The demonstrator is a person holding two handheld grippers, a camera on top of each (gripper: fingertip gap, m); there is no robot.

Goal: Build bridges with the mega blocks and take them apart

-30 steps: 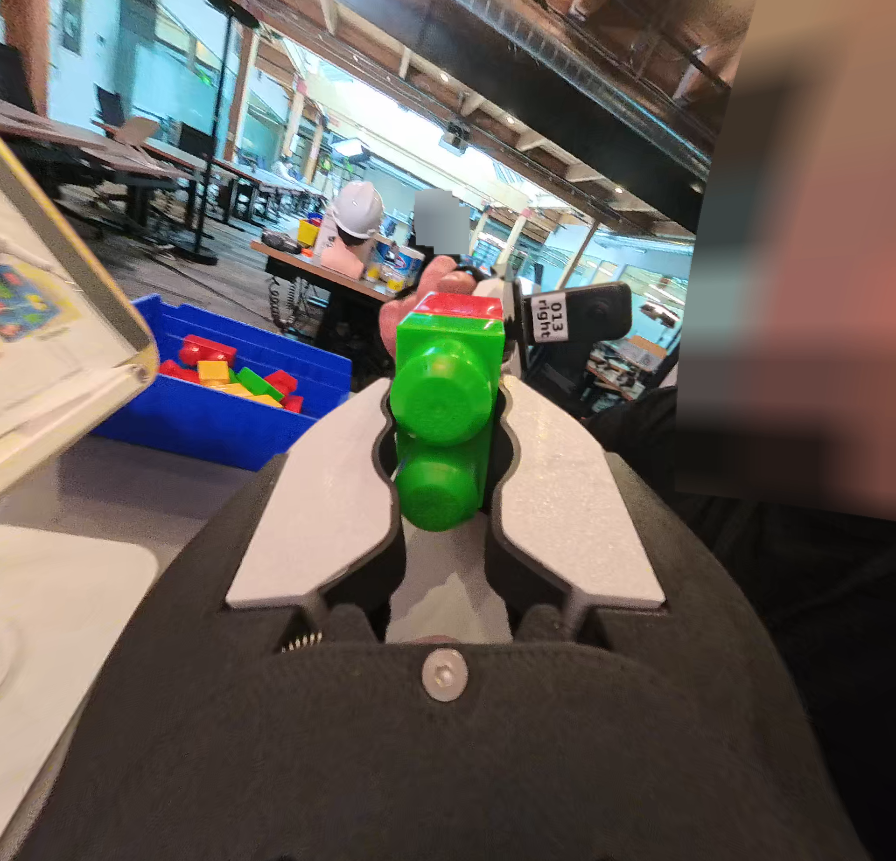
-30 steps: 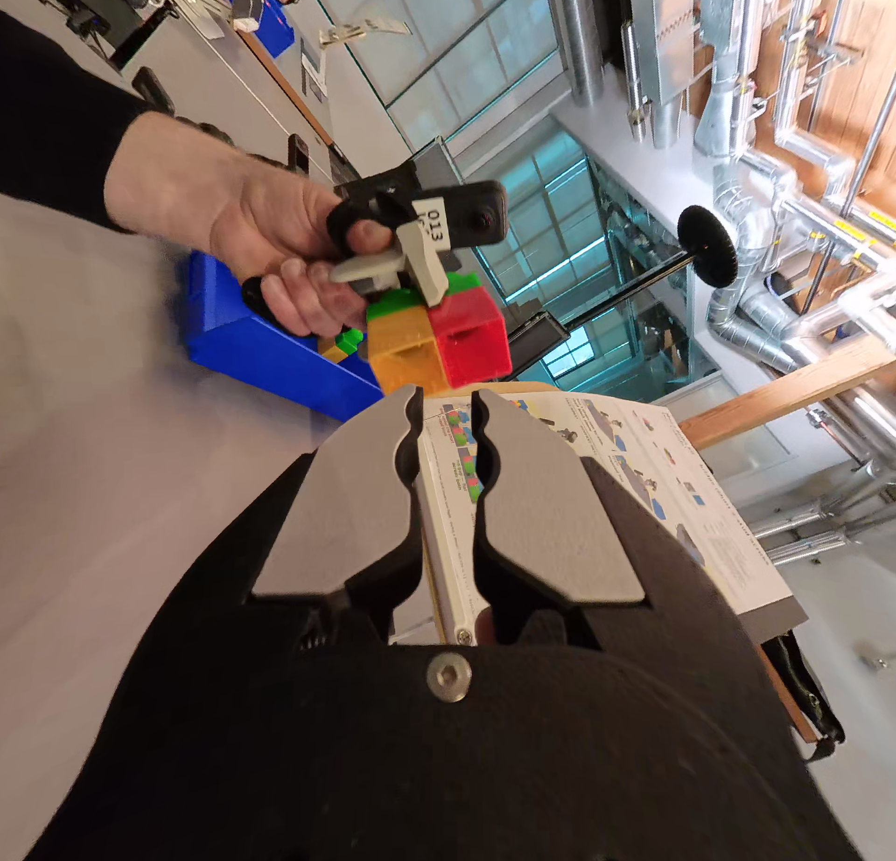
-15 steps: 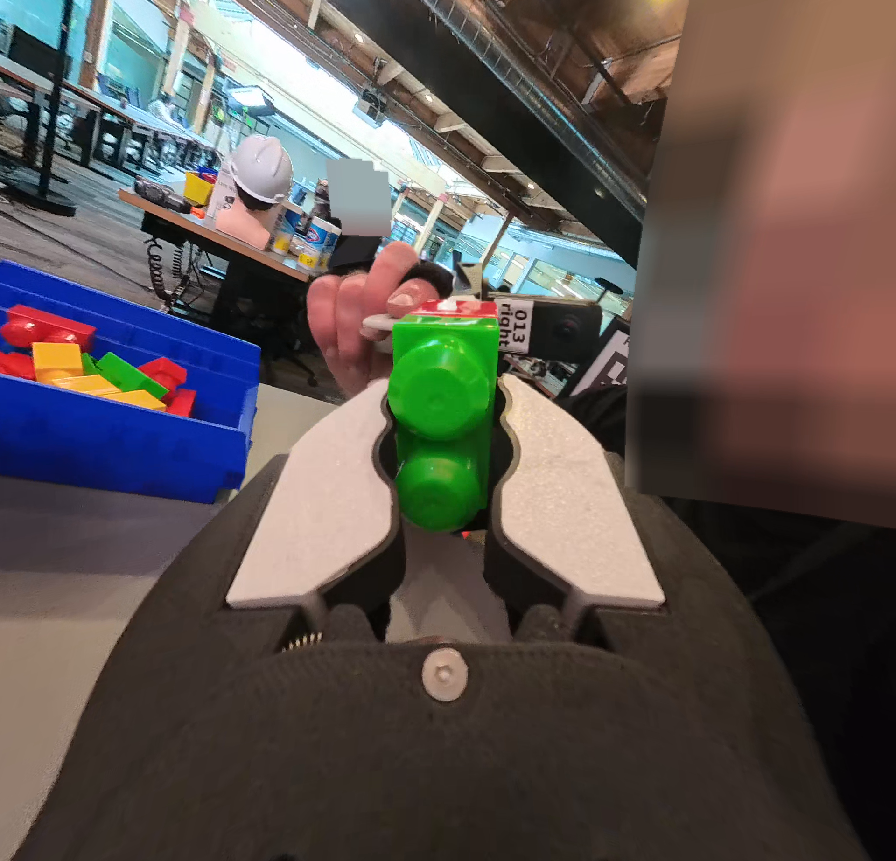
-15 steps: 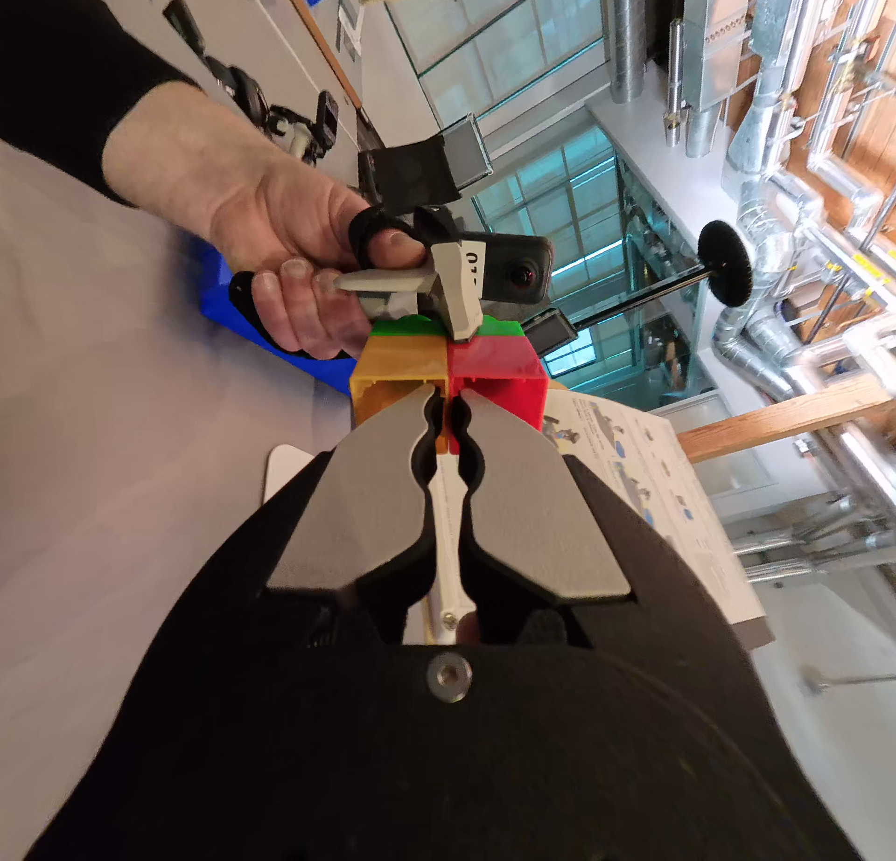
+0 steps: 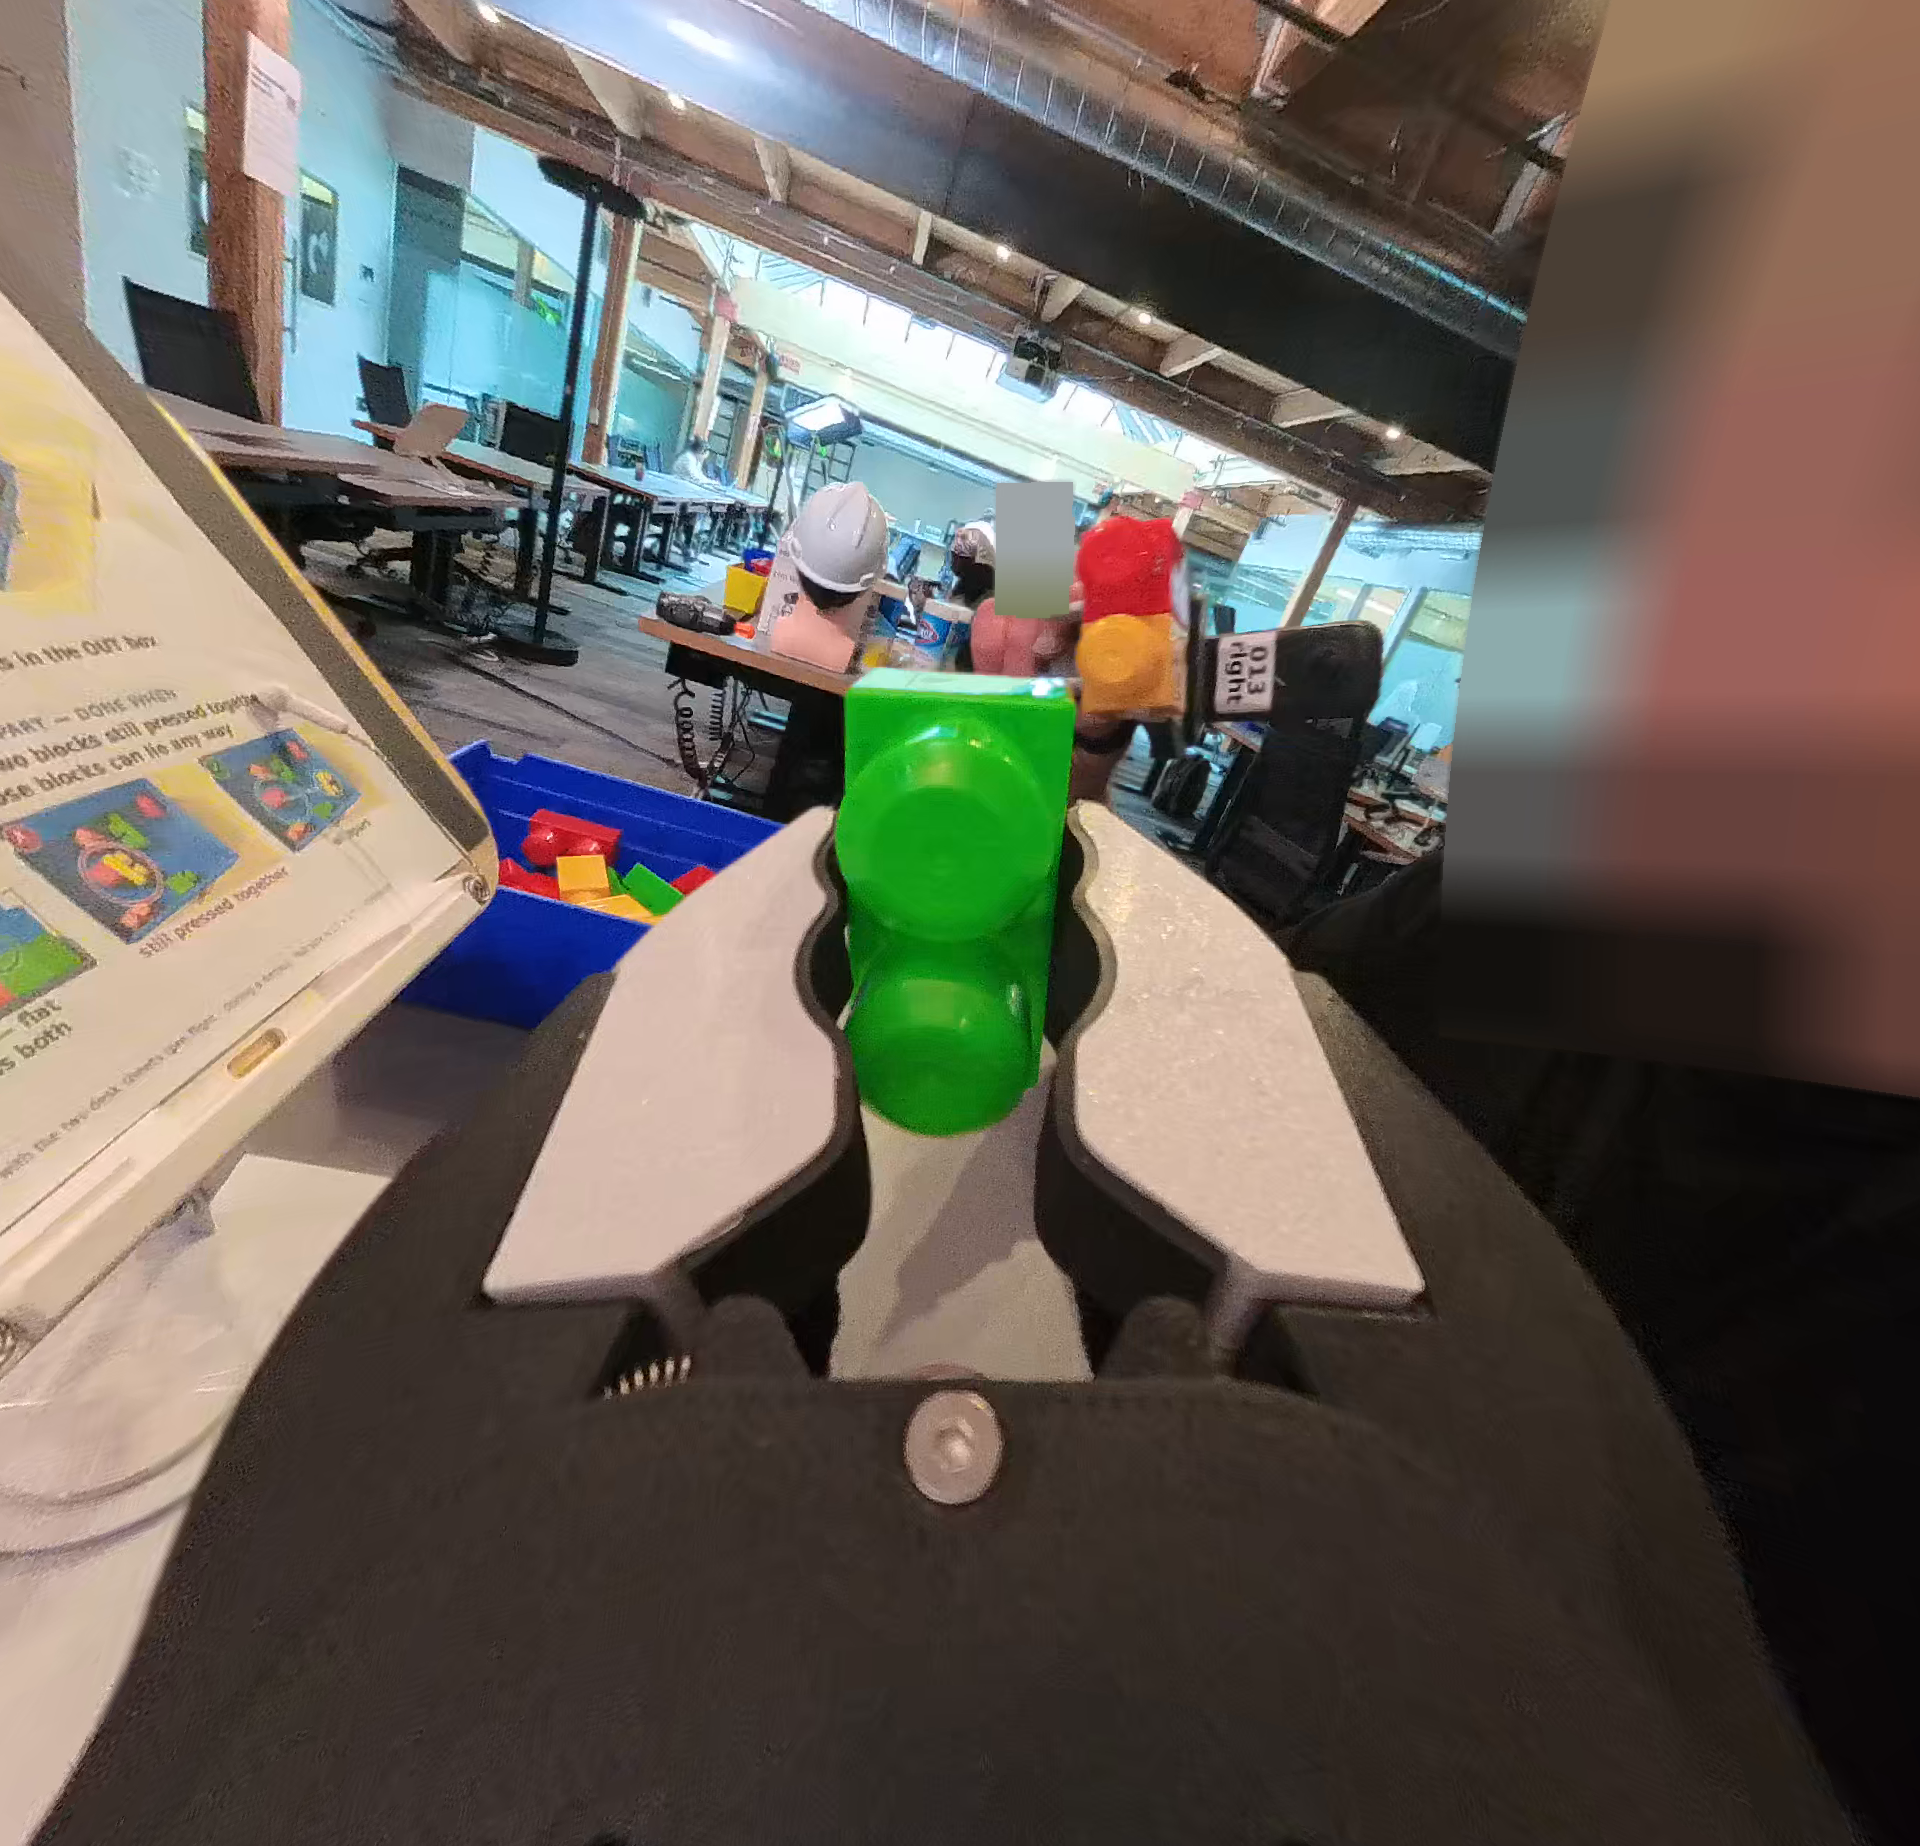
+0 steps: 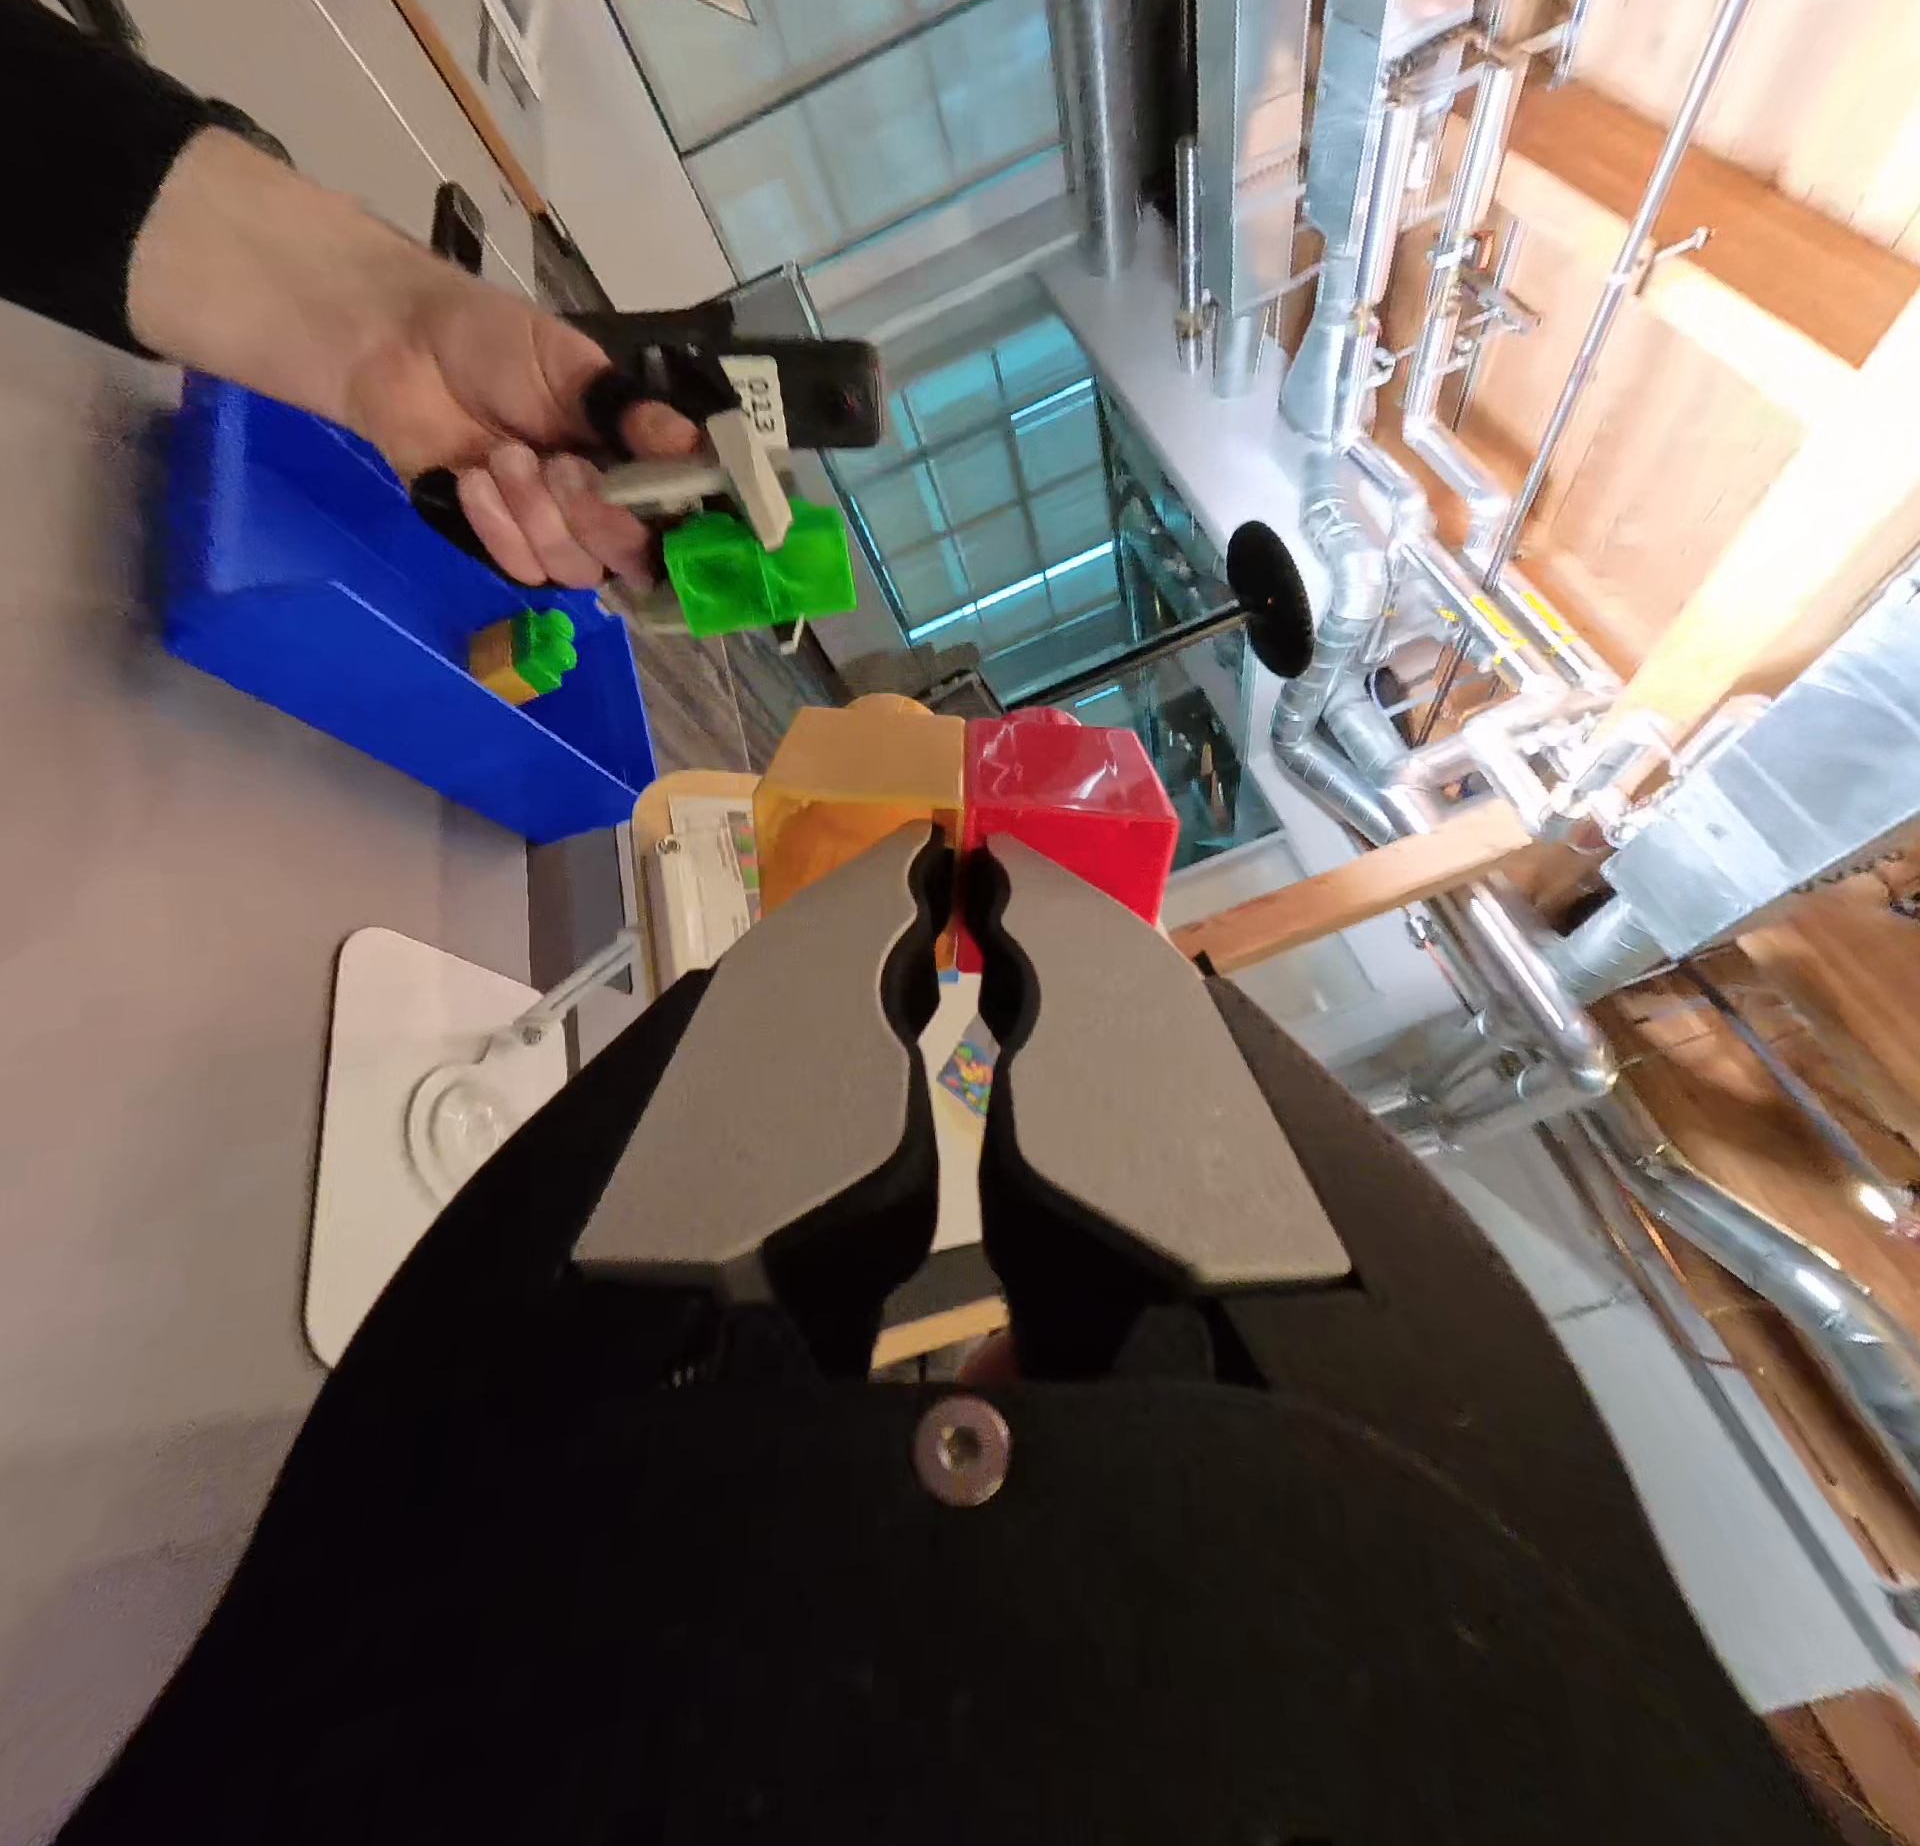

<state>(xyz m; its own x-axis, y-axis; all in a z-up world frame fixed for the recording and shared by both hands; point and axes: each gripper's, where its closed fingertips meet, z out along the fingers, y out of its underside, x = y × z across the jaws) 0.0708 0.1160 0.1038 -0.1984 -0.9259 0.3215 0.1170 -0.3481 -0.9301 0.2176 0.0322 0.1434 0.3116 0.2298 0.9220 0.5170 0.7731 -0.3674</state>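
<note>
My left tool is clenched on a green two-stud block, both pale fingers pressed to its flanks, studs facing back at my camera and its long axis running along the fingers. My right tool is pinched nearly closed on the thin walls where an orange block and a red block meet side by side; their hollow undersides face me. Both loads are in the air, apart from each other. From the right tool the green block lies up and to the left, above the blue bin that stands on the grey bench, with the instruction stand beside it. I judge the coming move is dropping the pieces into that bin, and the left tool is nearer to it. The blocks are glossy moulded plastic, boxy with rounded studs; the bin holds more loose ones.
</note>
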